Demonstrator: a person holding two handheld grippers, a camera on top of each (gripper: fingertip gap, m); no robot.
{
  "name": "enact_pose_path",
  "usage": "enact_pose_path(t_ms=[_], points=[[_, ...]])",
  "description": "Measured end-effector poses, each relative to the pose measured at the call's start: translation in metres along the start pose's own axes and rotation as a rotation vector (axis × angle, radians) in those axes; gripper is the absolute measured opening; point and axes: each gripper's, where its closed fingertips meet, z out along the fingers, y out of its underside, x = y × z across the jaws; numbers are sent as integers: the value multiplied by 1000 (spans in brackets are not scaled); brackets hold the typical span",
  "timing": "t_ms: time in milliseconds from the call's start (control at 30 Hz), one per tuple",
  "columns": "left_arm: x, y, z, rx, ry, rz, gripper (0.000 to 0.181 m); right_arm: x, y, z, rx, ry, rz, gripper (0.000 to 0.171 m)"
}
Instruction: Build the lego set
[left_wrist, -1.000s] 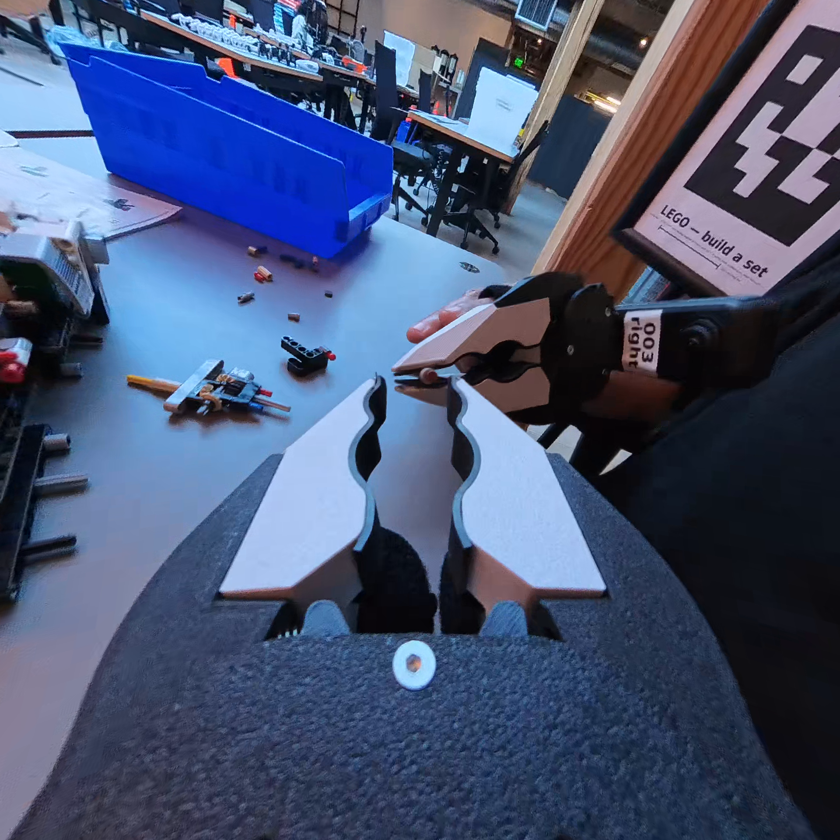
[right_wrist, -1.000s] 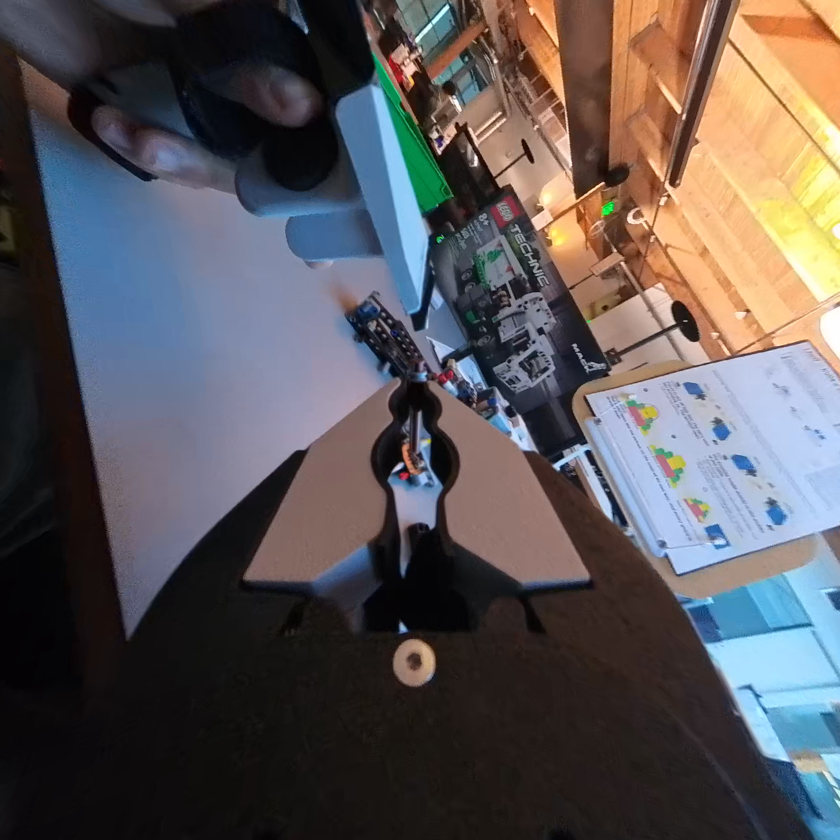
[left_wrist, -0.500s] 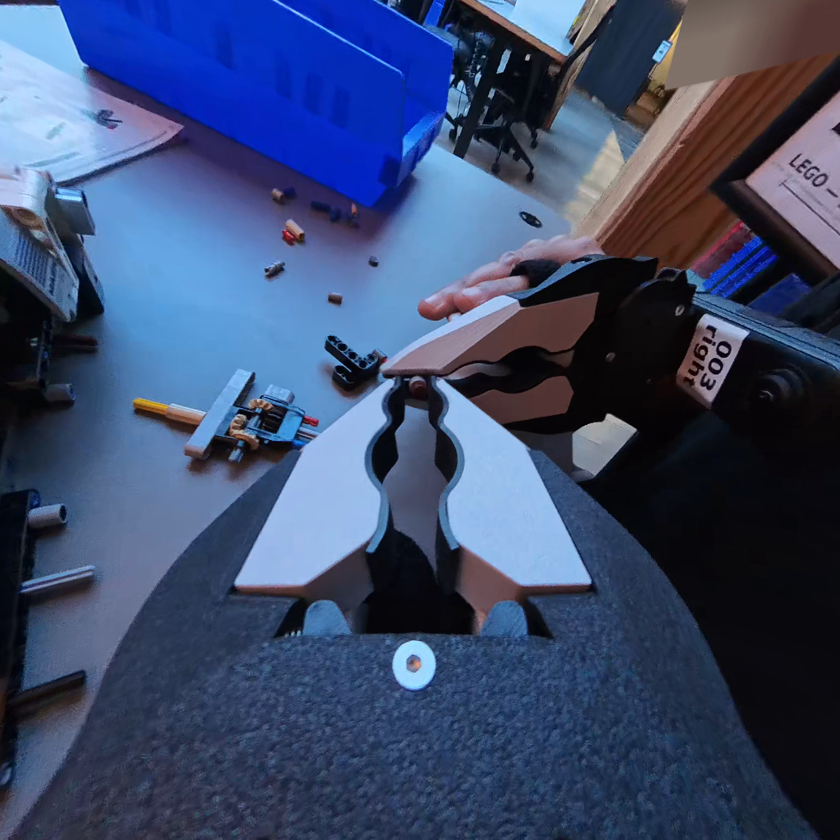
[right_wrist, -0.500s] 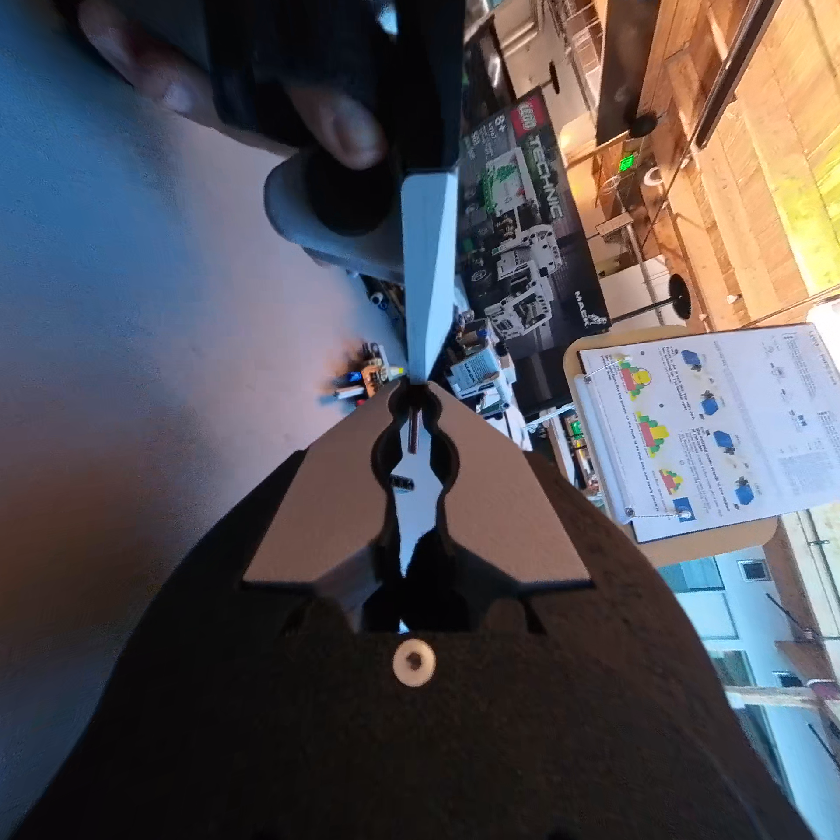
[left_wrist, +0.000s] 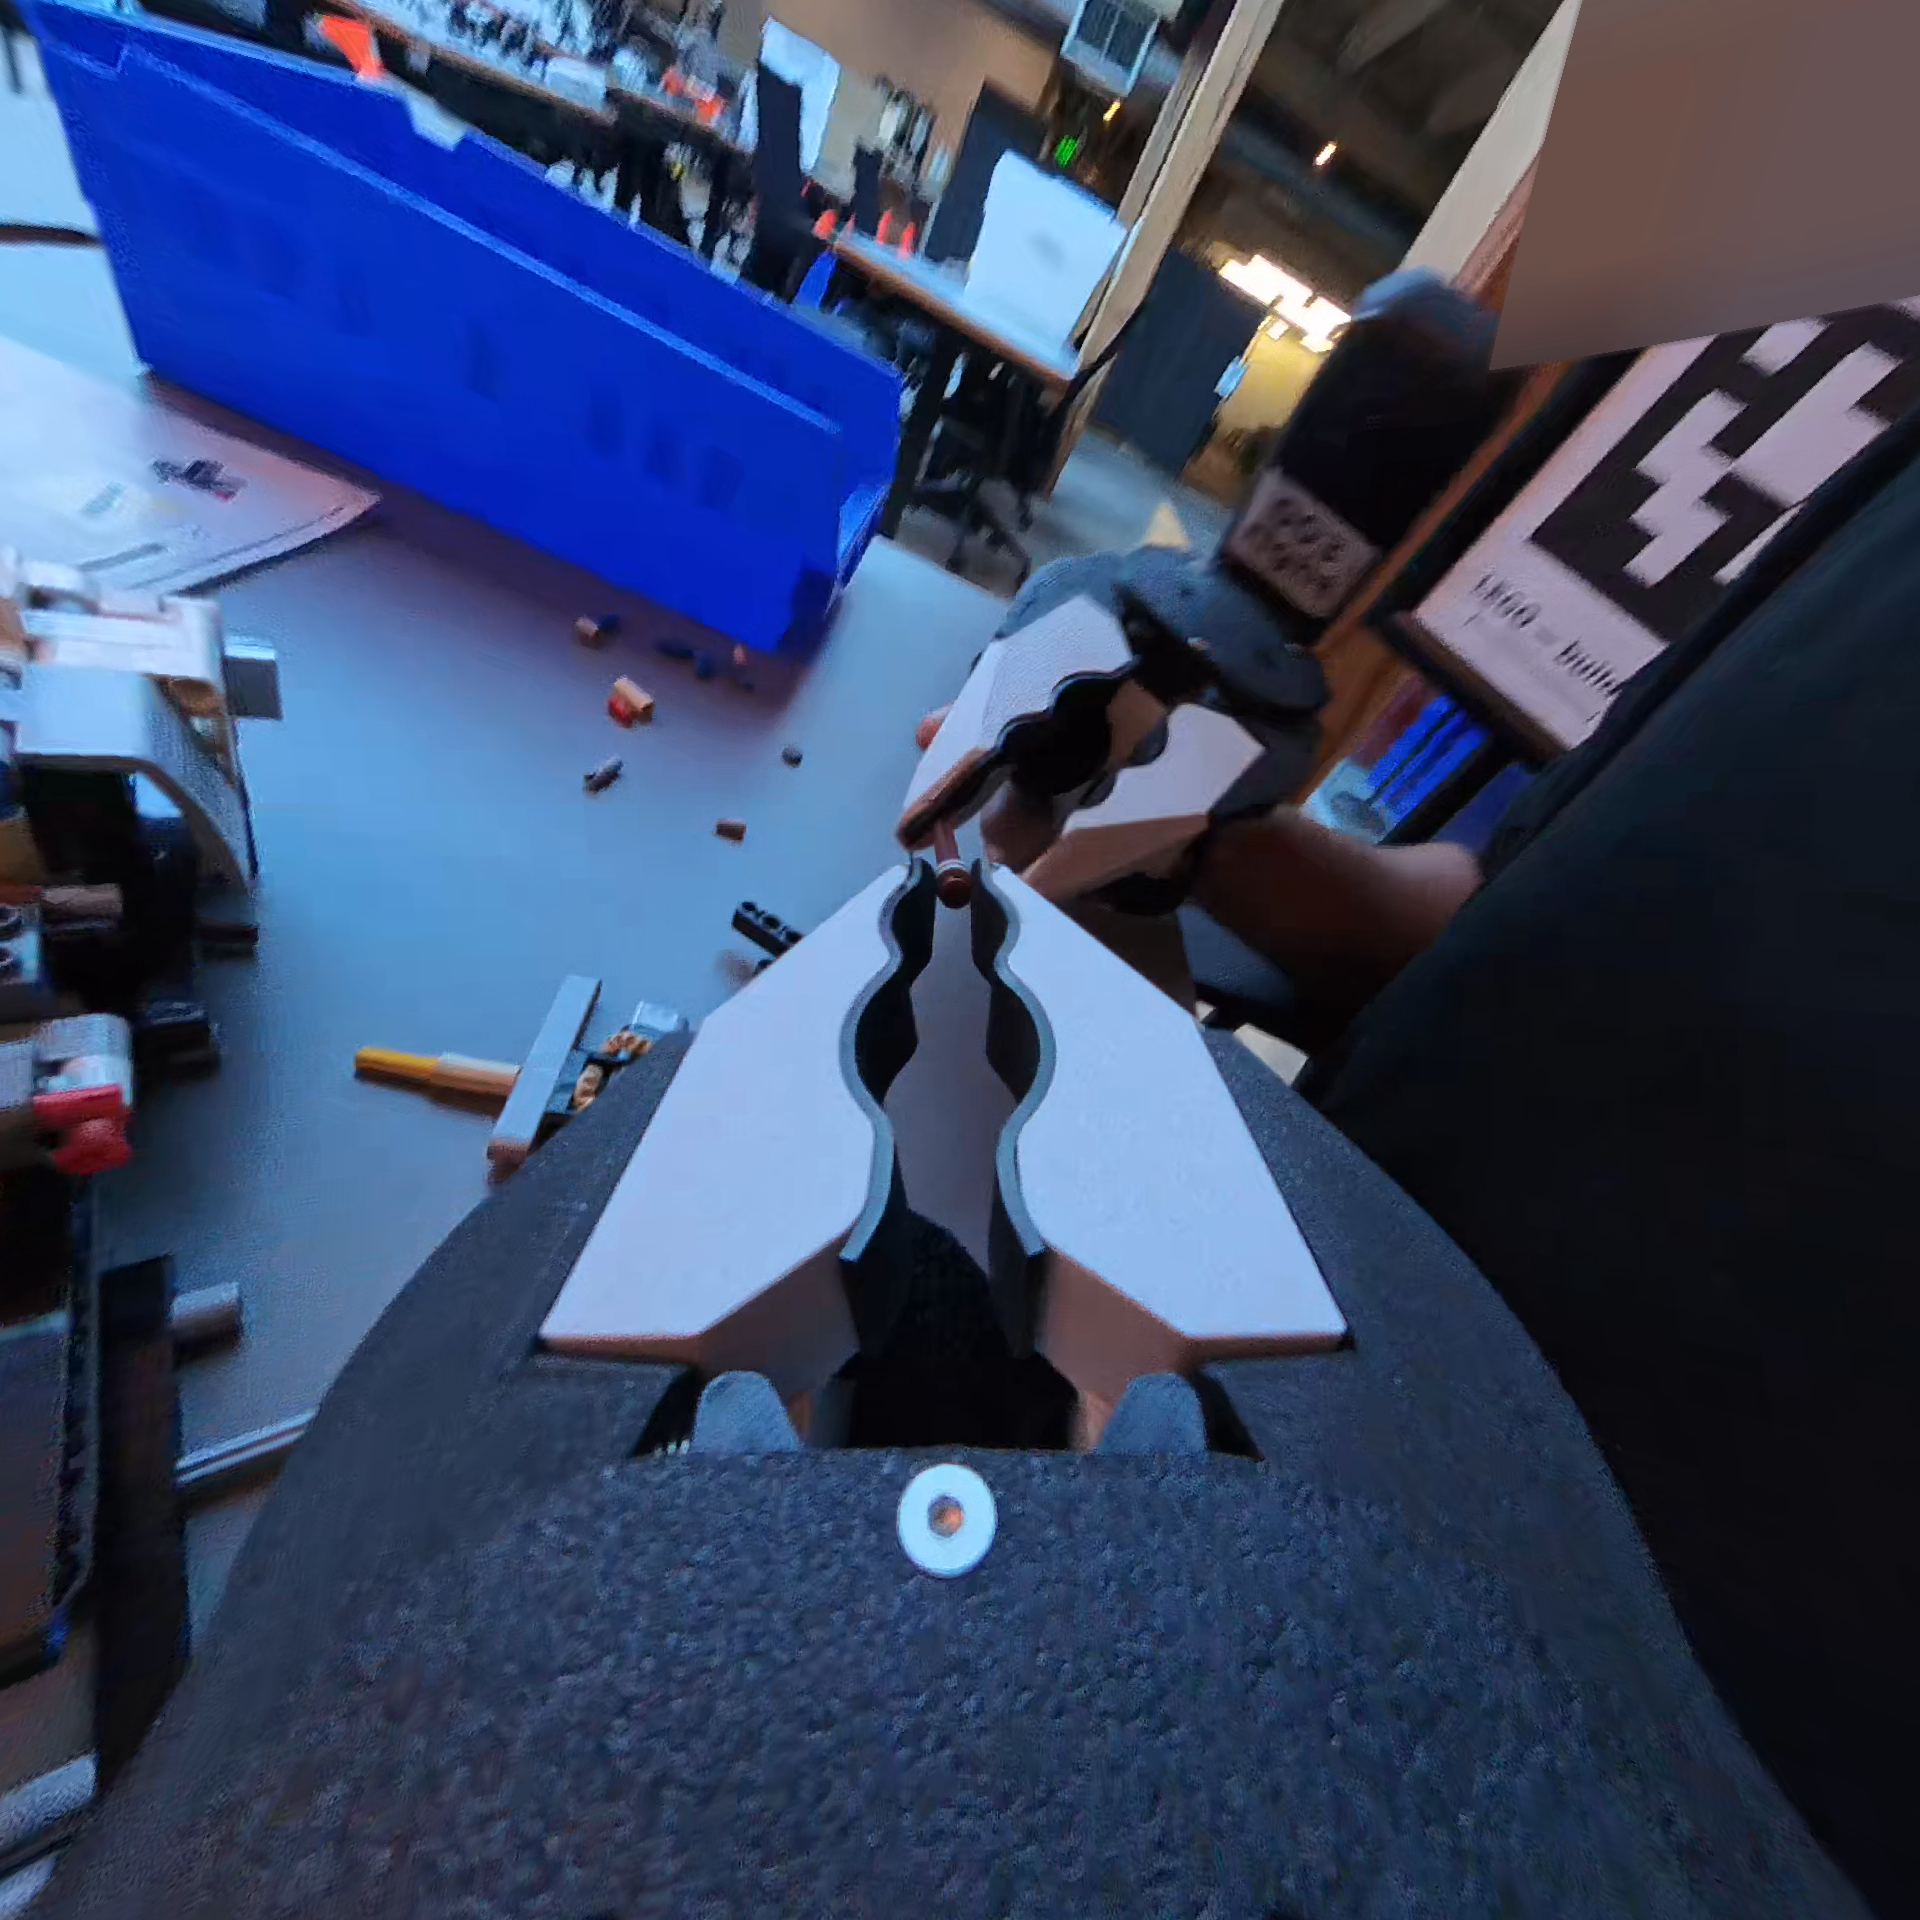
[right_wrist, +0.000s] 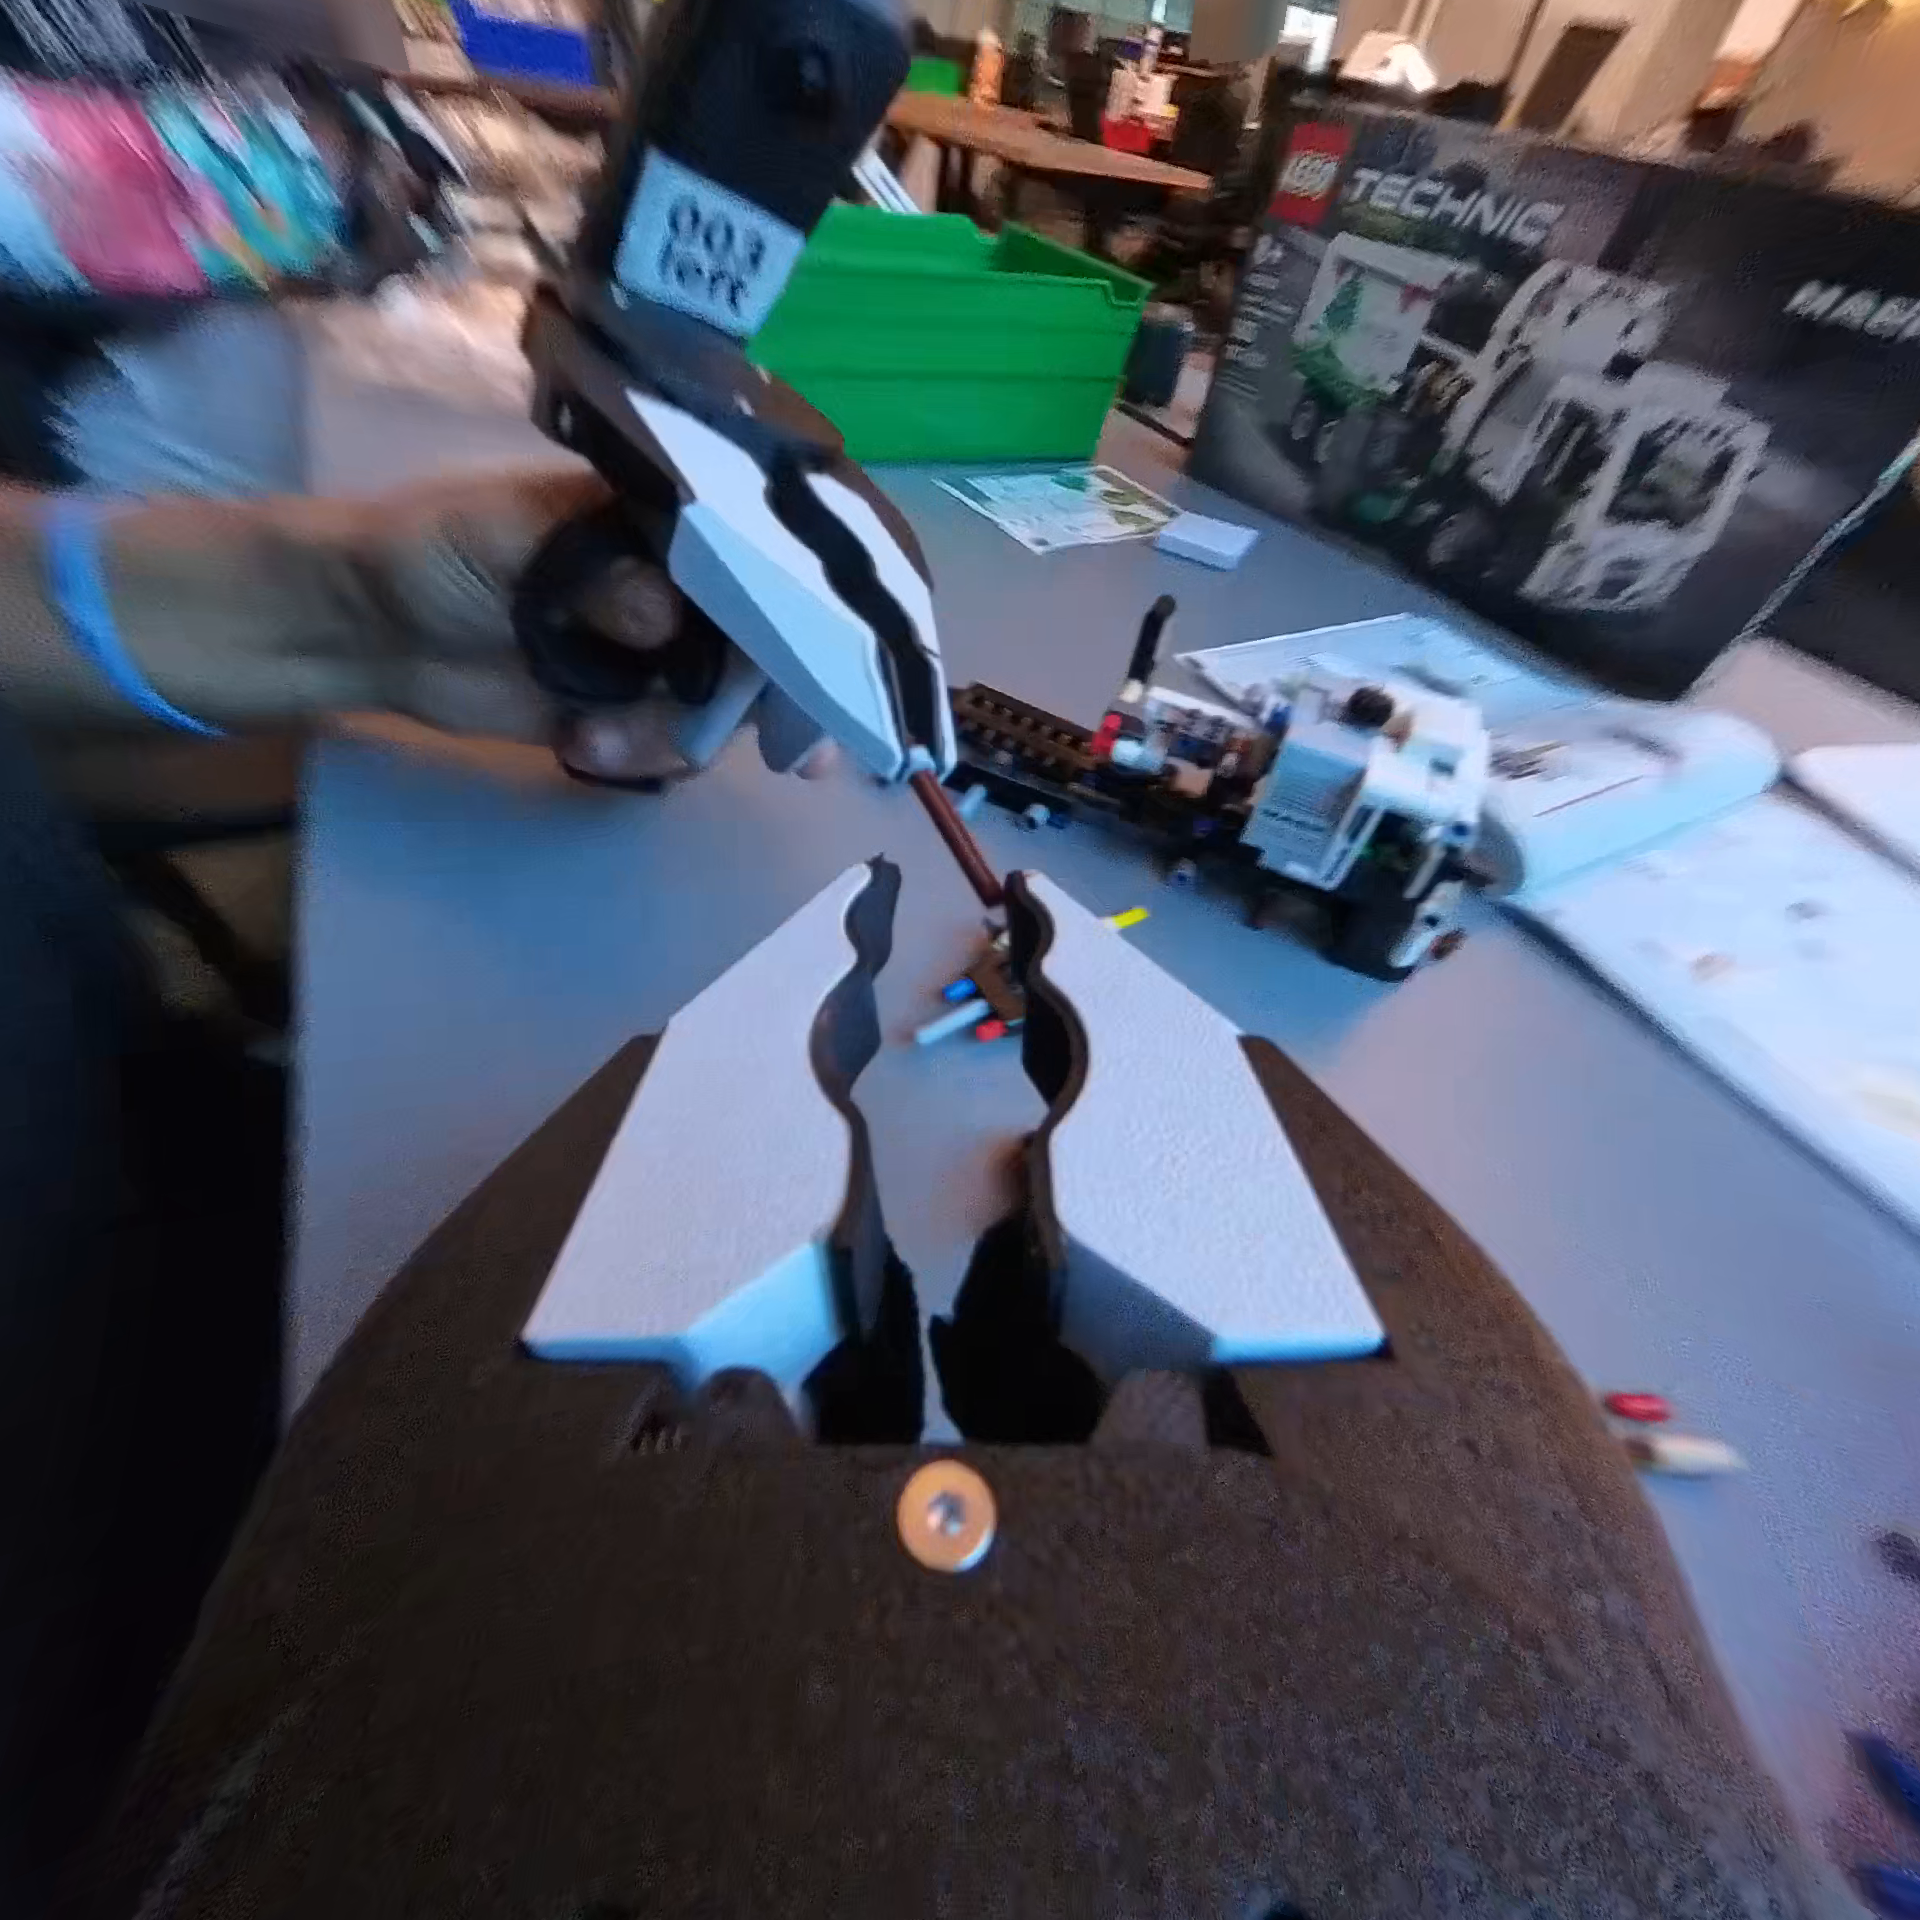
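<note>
Jaws: left gripper (left_wrist: 948, 871) pinches brown axle (right_wrist: 957, 834); right gripper (right_wrist: 943, 885) apart.

Blue bin (left_wrist: 499, 343), green bin (right_wrist: 956, 353), possibly chairs (left_wrist: 966, 457) behind

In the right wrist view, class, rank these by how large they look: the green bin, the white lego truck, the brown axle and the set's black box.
1. Black box
2. Green bin
3. White lego truck
4. Brown axle

Box and bin sit farther back, so true sizes stay unsure.
</note>
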Motion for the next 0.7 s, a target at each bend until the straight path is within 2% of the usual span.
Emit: enact_pose_path(t_ms=[133, 233, 267, 367, 467, 533, 700], points=[[0, -3, -2, 27, 29, 4, 4, 9, -9, -11, 105, -42, 184, 4], [2, -4, -1, 39, 28, 20, 4, 6, -3, -10, 90, -87, 269, 6], [3, -4, 0, 51, 31, 24, 4, 2, -5, -10, 98, -128, 321, 12], [9, -8, -3, 87, 55, 37, 4, -1, -18, -17, 187, -239, 481, 14], [20, -11, -4, 104, 82, 82, 4, -1, -16, -15, 180, -245, 503, 22], [25, -8, -1, 93, 94, 101, 4, -10, -21, -16, 200, -309, 522, 22], [38, -3, 5, 70, 116, 179, 4, -28, -26, -19, 229, -397, 505, 4]])
